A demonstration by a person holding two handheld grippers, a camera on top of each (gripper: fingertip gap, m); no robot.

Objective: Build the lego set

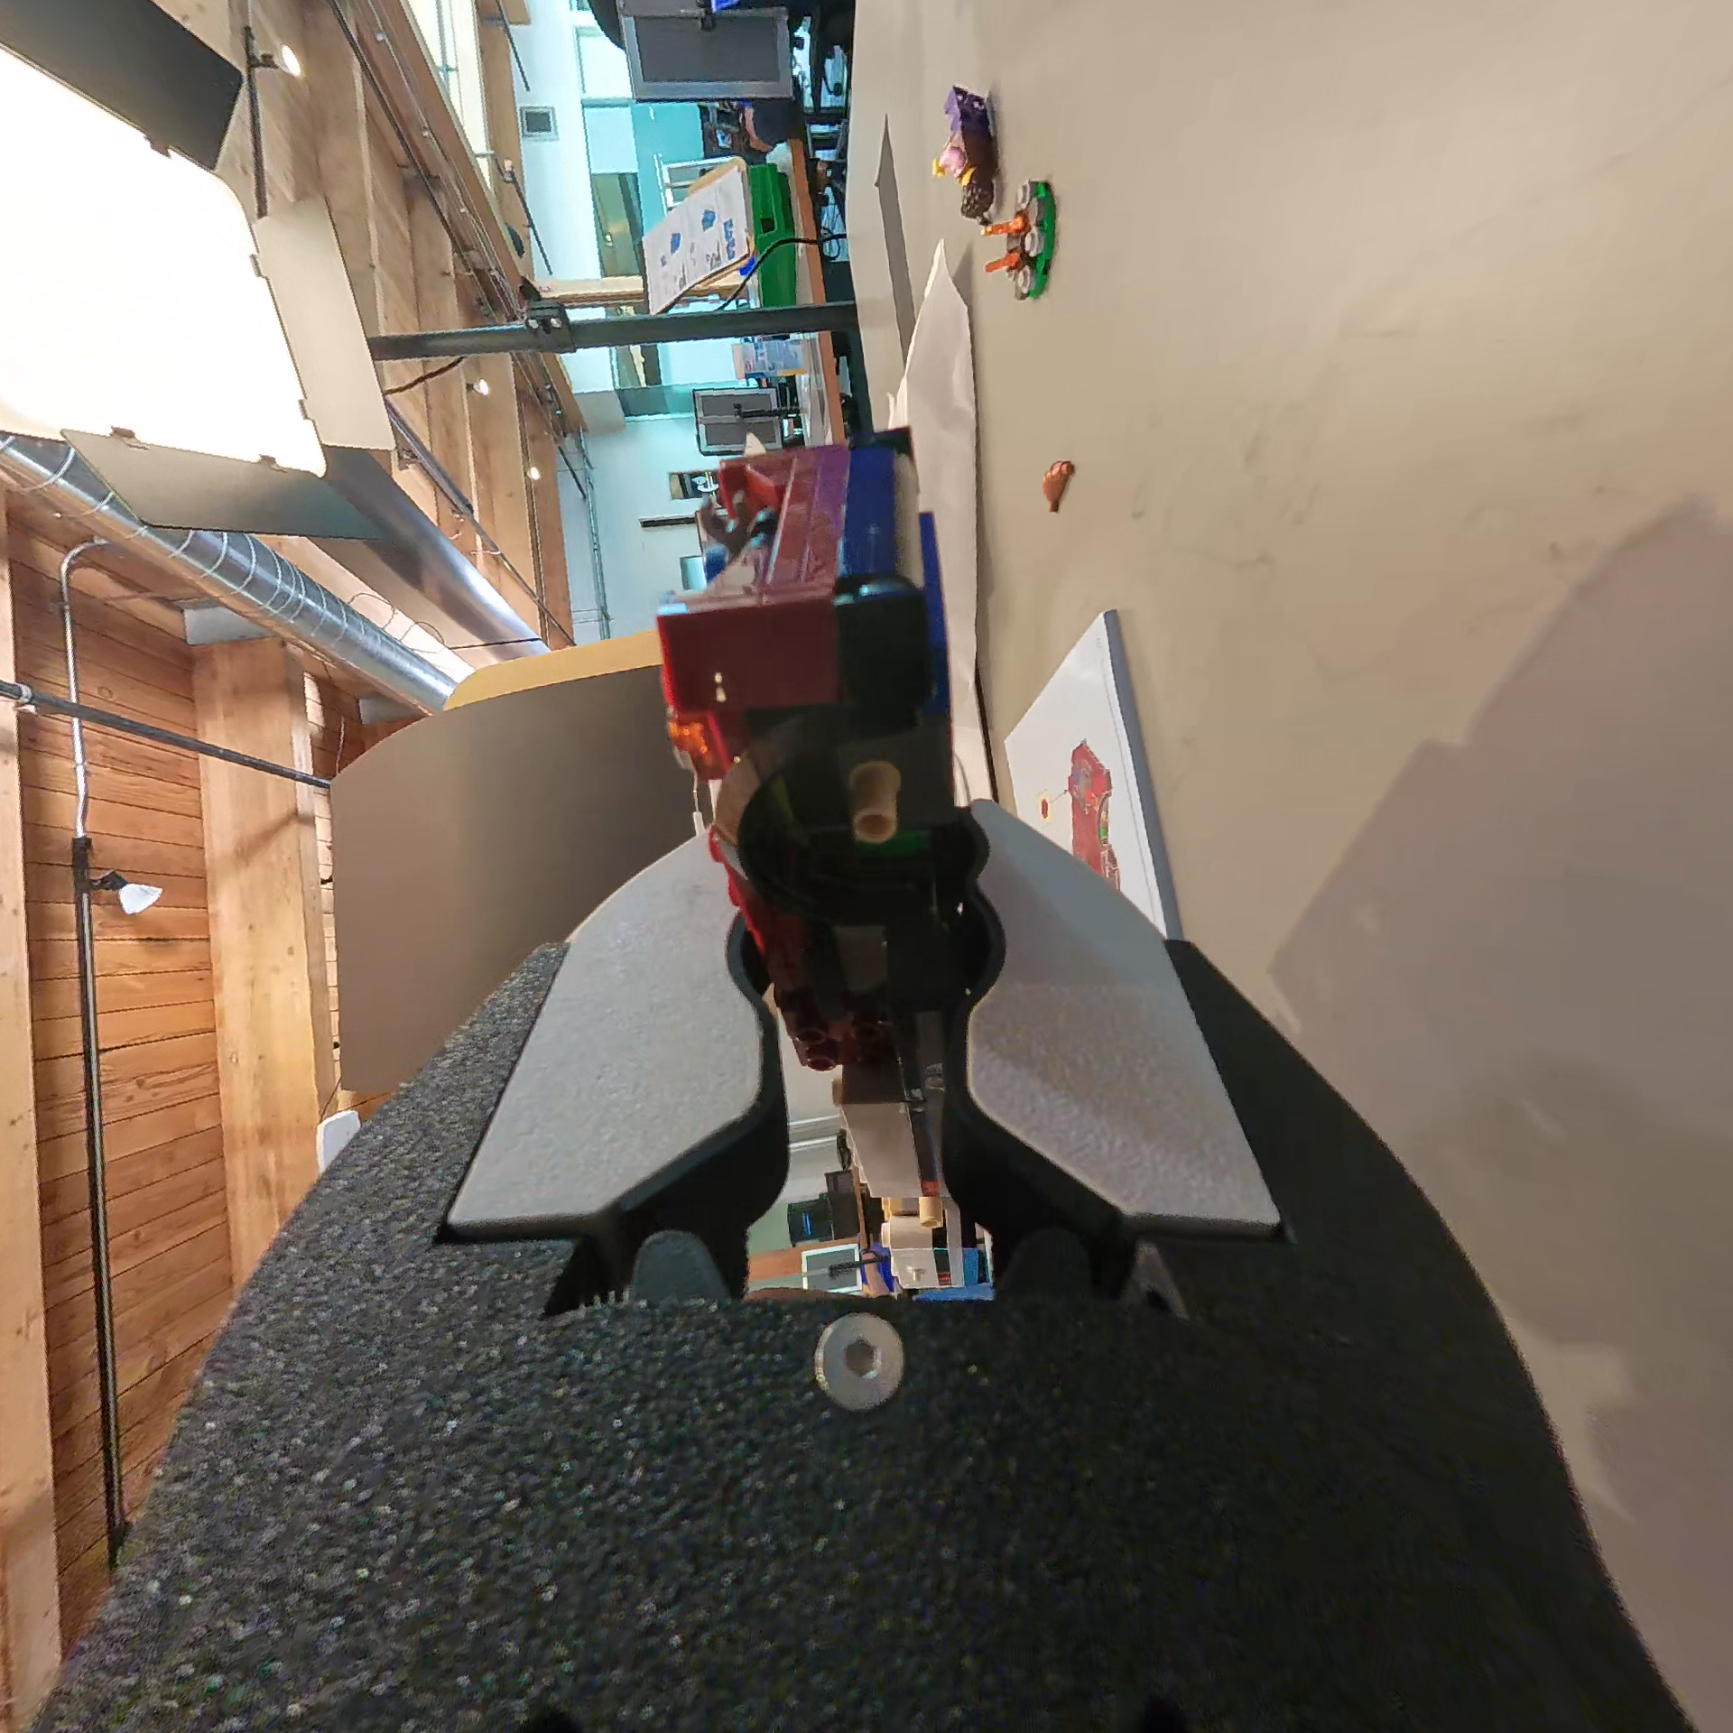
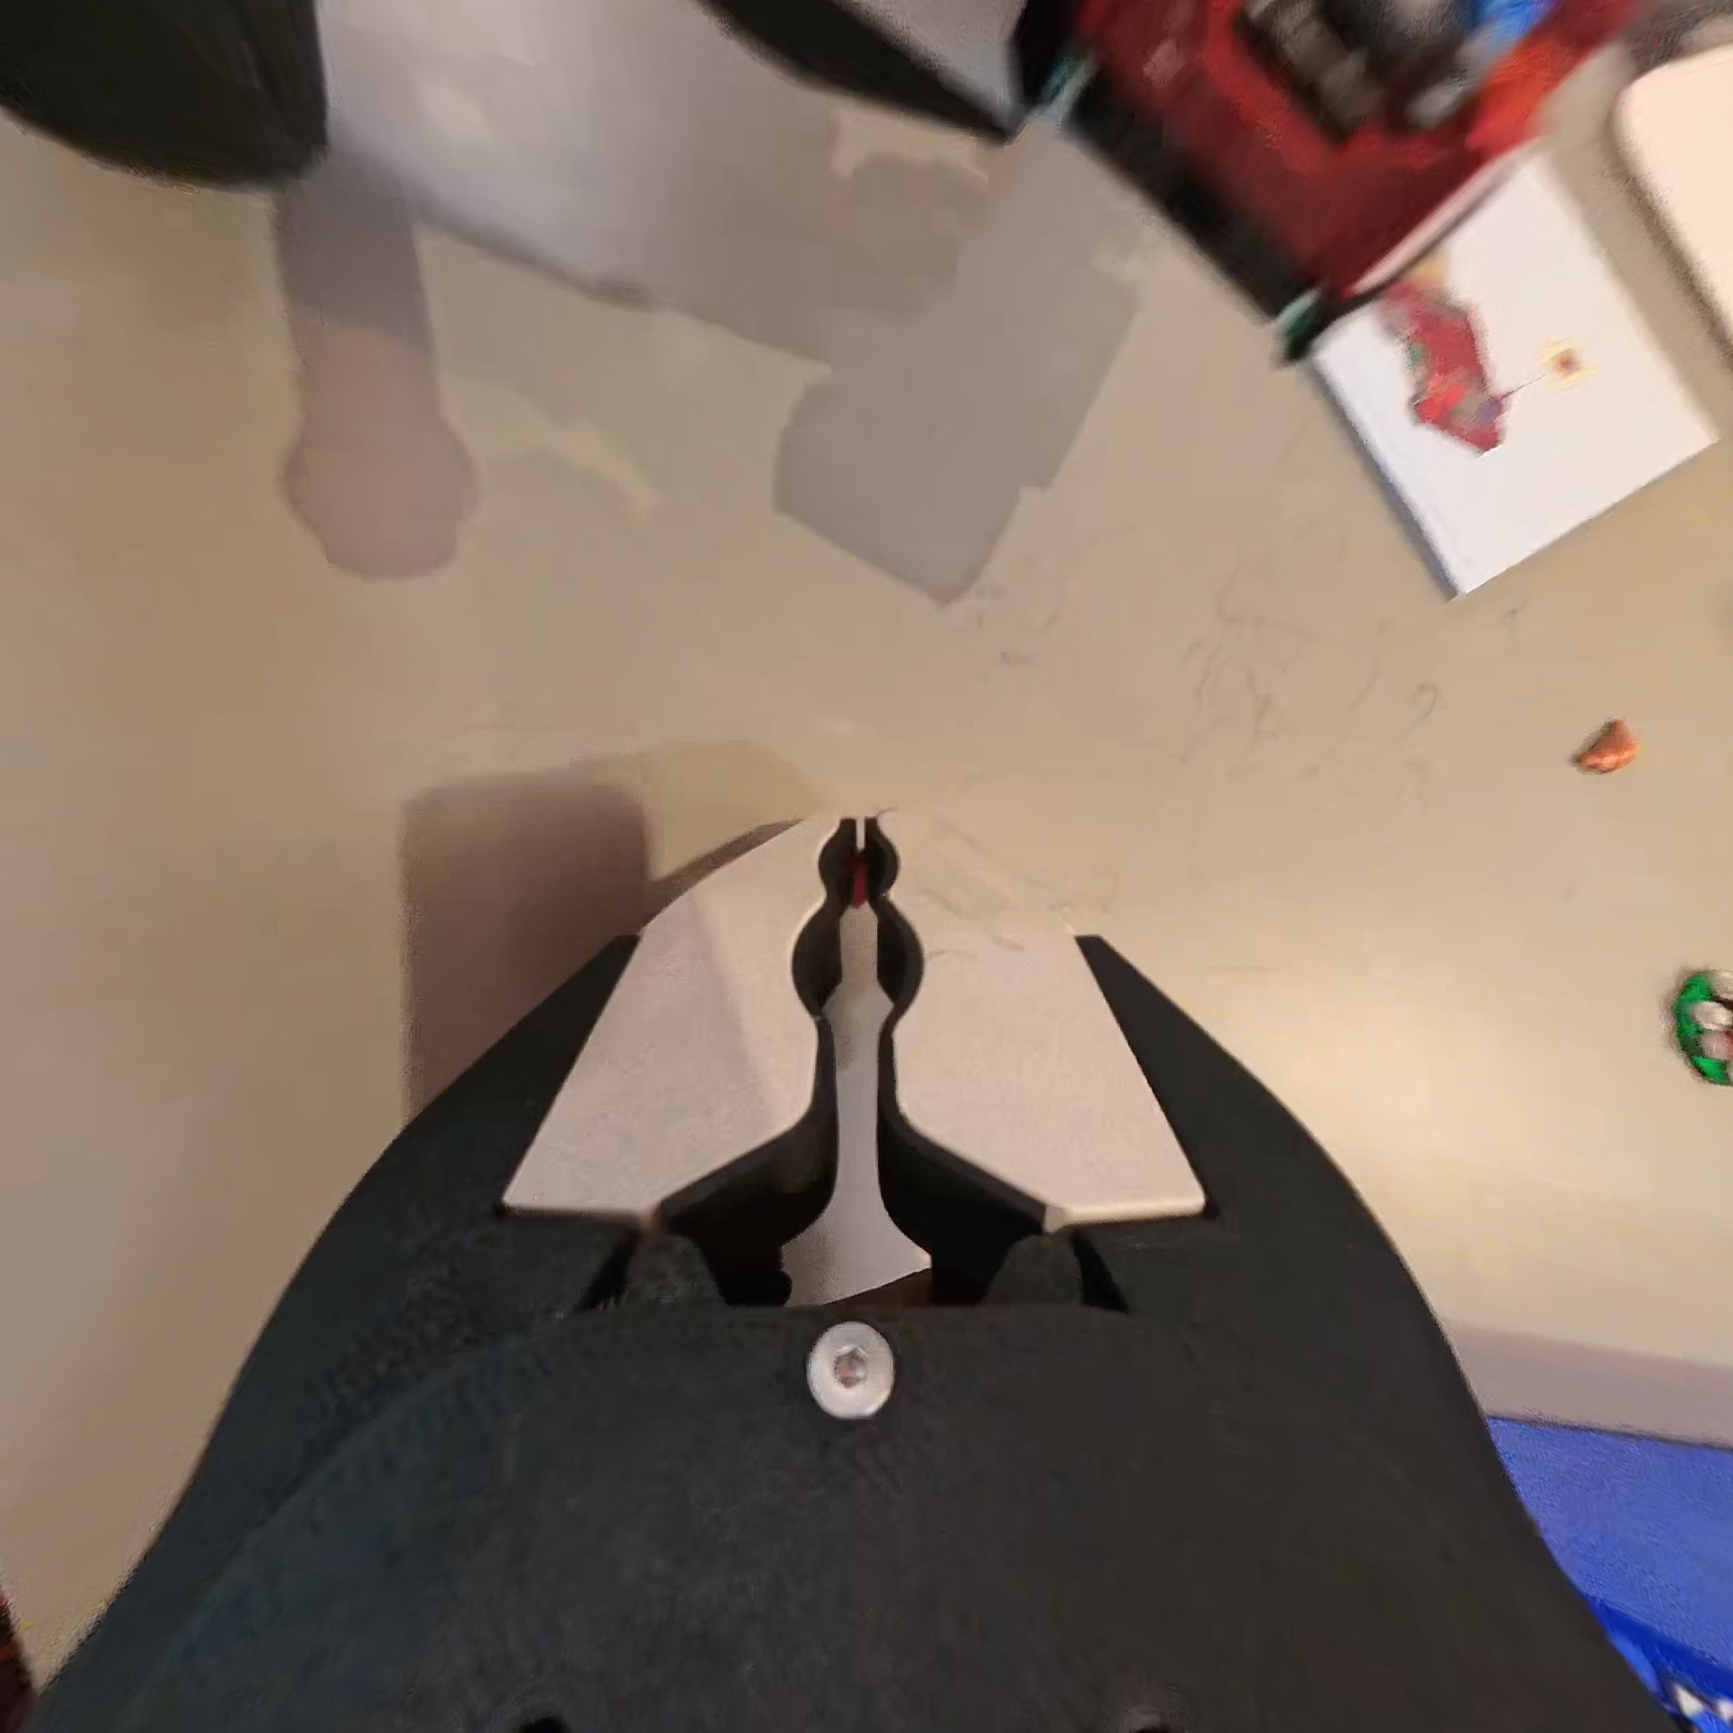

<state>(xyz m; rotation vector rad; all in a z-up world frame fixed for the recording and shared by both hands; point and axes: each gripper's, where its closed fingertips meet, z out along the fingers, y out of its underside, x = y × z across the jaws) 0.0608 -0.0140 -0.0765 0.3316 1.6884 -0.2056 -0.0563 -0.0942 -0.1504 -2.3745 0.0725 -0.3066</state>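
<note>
My left gripper (image 1: pixel 849 835) is shut on a toy brick model (image 1: pixel 750 656) of dark red, black and blue parts, with a tan peg facing the camera. It holds the model in the air above the beige table (image 1: pixel 1407 469). The model also shows blurred at the top of the right wrist view (image 2: pixel 1313 122). My right gripper (image 2: pixel 860 830) hangs low over the table (image 2: pixel 656 656). Its pads are closed on a small thin red piece (image 2: pixel 859 886), of which only a sliver shows.
An open instruction booklet (image 1: pixel 1088 778) lies on the table and also shows in the right wrist view (image 2: pixel 1519 375). A small brown piece (image 1: pixel 1058 480), a green round build (image 1: pixel 1032 239), a purple figure (image 1: pixel 971 150) and white paper (image 1: pixel 938 375) lie farther off. A blue thing (image 2: pixel 1613 1547) lies at the lower right. The left gripper's tips are roughly 15 centimeters from the right gripper's.
</note>
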